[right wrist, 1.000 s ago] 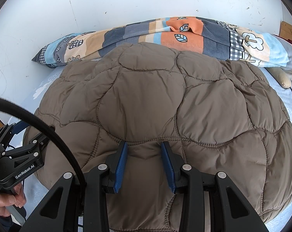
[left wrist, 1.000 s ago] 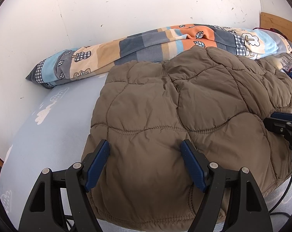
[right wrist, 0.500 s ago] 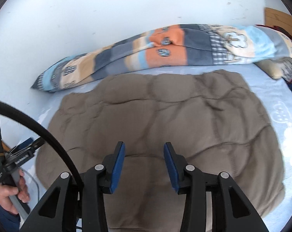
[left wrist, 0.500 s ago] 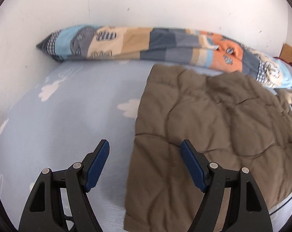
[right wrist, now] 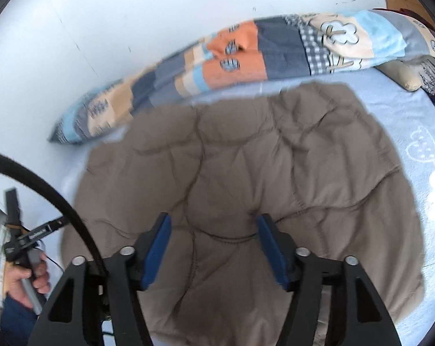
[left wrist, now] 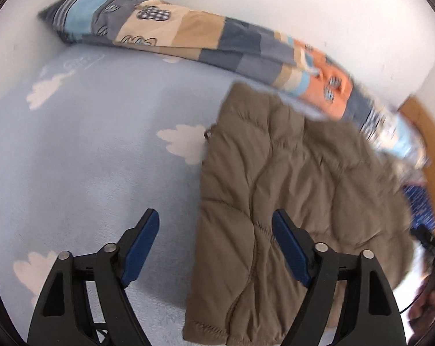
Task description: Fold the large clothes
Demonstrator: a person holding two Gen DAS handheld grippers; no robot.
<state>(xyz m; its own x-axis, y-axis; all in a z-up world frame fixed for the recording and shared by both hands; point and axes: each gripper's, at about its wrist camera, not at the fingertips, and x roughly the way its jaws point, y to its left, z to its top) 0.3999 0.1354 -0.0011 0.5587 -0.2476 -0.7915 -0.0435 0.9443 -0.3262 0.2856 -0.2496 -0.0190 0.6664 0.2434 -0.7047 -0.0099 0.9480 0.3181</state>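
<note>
A brown quilted jacket [left wrist: 289, 190] [right wrist: 260, 173] lies folded flat on the light blue bed sheet [left wrist: 102, 150]. My left gripper [left wrist: 216, 225] hovers over the jacket's left edge, its jaws opening with only the sheet and the jacket's edge below them, nothing gripped. My right gripper [right wrist: 214, 227] hangs above the near part of the jacket, jaws opening wide, the pads clear of the fabric. The hand holding the left gripper [right wrist: 30, 274] shows at the left of the right wrist view.
A patchwork quilt [left wrist: 217, 43] [right wrist: 246, 54] in blue, orange and beige lies rolled along the white wall. A wooden headboard [left wrist: 419, 115] and a beige pillow [right wrist: 401, 75] sit at the right. The sheet carries white cloud prints [left wrist: 185, 141]. A black cable [right wrist: 58, 201] arcs at left.
The right gripper's jaws have spread wide and it has drawn back from the jacket. The left gripper has swung left off the jacket to its edge, rolling as it went.
</note>
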